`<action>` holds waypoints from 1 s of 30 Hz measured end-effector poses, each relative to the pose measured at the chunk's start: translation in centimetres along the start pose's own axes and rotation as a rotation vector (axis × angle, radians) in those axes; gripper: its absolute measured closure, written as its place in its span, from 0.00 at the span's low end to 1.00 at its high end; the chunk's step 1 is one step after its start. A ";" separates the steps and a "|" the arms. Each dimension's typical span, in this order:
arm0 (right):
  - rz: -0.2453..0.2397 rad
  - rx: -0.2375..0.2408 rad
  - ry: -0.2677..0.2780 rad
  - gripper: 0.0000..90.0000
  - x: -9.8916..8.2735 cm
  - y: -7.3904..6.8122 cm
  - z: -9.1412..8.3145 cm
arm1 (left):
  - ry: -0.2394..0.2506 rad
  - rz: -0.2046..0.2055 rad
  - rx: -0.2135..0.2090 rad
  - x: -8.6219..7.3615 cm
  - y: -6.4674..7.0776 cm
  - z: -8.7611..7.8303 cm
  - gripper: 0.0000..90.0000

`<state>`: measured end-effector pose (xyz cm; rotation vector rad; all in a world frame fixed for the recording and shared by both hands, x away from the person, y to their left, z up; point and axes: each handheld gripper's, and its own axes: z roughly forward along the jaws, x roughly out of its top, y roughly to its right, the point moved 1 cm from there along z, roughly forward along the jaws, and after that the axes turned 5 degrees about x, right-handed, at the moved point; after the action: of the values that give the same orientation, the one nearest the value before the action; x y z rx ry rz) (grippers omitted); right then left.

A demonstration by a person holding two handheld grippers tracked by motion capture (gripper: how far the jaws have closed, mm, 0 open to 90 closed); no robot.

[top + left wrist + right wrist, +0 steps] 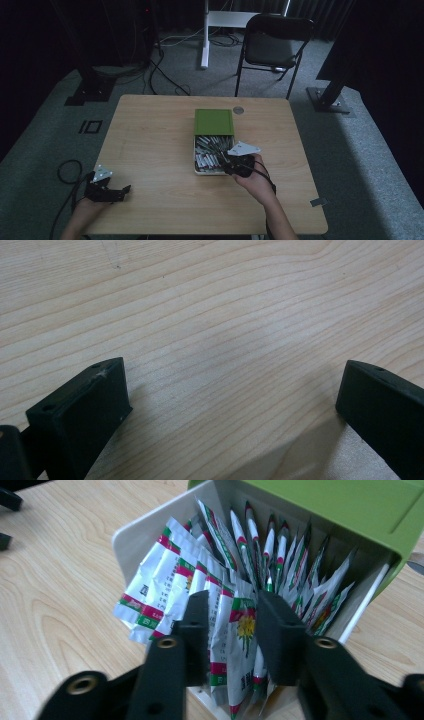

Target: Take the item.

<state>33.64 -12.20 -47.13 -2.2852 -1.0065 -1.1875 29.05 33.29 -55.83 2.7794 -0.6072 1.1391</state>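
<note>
Reaching into the white box at mid-table, the right tool has its jaws closed on a few silver sachets standing among many others; the green lid sits over the box's far half. The left tool rests at the table's near left edge, jaws wide apart over bare wood.

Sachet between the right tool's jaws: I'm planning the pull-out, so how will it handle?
The sachet looks like thin crinkled foil, so probably floppy and light. Its glossy skin may slip. Neighbours pack the box tightly, so some could drag out too.
</note>
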 end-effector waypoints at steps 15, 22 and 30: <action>-0.011 -0.062 -0.061 0.89 -0.4 -0.8 1.9 | 0.000 0.000 0.000 0.0 0.0 0.0 0.02; 0.008 -0.083 -0.075 0.86 -0.8 -0.8 2.3 | 0.000 0.000 0.000 0.0 0.0 0.0 0.02; -0.019 -0.130 -0.111 0.86 -0.8 -1.2 2.9 | 0.000 0.000 0.000 0.0 0.0 0.0 0.02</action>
<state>34.05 -10.03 -49.46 -2.4717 -1.0203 -1.1762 29.05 33.28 -55.83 2.7797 -0.6070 1.1389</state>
